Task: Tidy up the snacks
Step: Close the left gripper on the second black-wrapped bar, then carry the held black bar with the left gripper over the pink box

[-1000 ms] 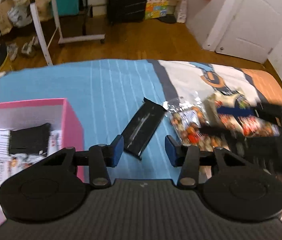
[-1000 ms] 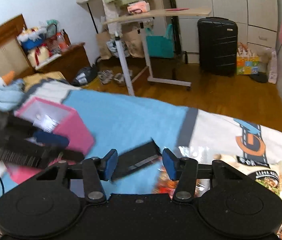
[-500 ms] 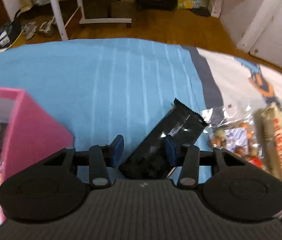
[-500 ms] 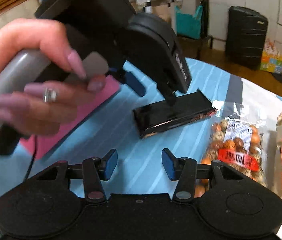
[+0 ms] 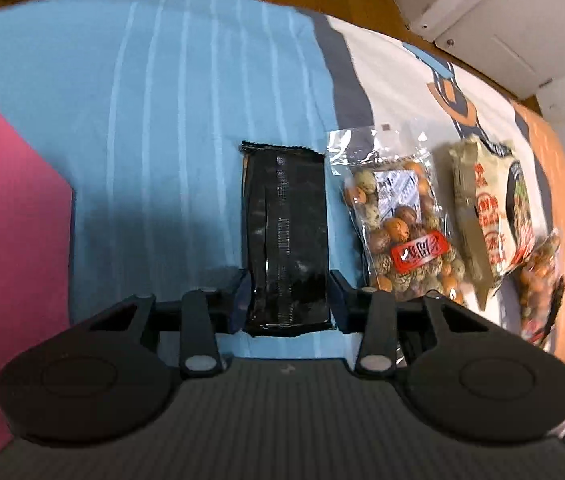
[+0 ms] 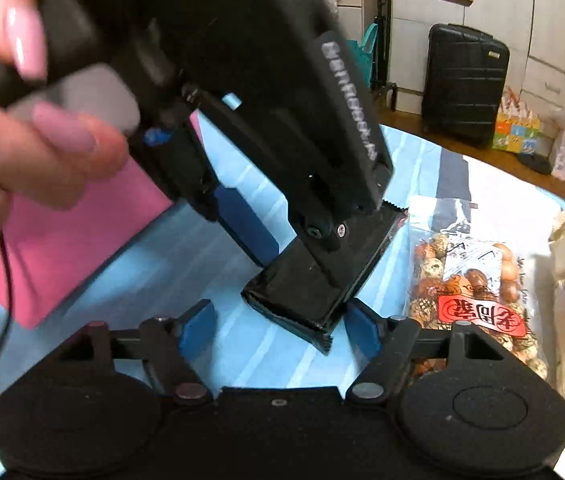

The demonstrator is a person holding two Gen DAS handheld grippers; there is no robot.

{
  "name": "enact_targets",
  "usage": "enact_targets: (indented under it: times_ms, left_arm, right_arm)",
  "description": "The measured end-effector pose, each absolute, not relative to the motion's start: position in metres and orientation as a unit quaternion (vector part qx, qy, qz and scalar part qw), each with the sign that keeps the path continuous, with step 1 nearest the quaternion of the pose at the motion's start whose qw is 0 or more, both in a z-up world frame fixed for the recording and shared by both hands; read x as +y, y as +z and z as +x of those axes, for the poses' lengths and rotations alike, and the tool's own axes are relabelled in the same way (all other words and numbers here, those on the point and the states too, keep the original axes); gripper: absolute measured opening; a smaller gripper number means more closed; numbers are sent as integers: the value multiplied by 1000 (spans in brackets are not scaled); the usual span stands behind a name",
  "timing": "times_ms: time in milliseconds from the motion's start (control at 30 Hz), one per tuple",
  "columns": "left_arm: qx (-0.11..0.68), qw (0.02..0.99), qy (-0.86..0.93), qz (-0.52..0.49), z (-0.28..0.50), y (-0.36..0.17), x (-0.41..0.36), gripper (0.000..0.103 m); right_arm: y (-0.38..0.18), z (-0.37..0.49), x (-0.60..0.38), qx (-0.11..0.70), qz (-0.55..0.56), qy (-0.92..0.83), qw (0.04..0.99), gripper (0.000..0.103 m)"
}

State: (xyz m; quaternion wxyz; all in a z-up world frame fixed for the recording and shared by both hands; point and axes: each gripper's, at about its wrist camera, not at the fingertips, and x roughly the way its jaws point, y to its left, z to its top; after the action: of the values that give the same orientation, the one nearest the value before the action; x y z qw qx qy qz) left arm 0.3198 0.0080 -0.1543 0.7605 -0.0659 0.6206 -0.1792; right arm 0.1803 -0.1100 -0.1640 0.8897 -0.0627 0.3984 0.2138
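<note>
A black snack bar (image 5: pixel 286 216) lies lengthwise on the blue striped bedcover (image 5: pixel 162 100). My left gripper (image 5: pixel 288 300) straddles its near end, pointing steeply down. Its jaws are closing, with both blue pads against the wrapper's sides. In the right wrist view the same bar (image 6: pixel 306 292) shows under the left gripper, one blue pad (image 6: pixel 246 228) beside it. My right gripper (image 6: pixel 278 326) hovers low in front. Its jaws are opening and grip nothing, though the bar's near corner reaches between its fingers. A pink box (image 5: pixel 10 220) stands at the left.
A clear bag of mixed nuts (image 5: pixel 398 220) lies just right of the bar, then a noodle pack (image 5: pixel 490 208) and another nut bag (image 5: pixel 538 280). A hand (image 6: pixel 22 152) holds the left gripper's handle. A black suitcase (image 6: pixel 462 84) stands on the wooden floor beyond.
The left gripper came down over the black bar and its pads closed in on the wrapper. The right gripper's jaws have spread wider and it sank closer to the bar.
</note>
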Motion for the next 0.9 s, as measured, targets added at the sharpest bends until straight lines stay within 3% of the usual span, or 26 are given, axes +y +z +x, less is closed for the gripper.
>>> enact_targets:
  times_ms: [267, 500, 900]
  left_arm:
    - [573, 800, -175, -13, 307, -158, 4, 30]
    - [540, 820, -189, -7, 289, -156, 2, 33]
    - [561, 802, -204, 26, 240, -134, -11, 33]
  right_arm:
    - [-175, 178, -101, 378, -29, 146, 914, 75]
    - [-176, 155, -100, 337, -19, 119, 934, 61]
    - [-143, 101, -100, 380, -18, 119, 917, 60]
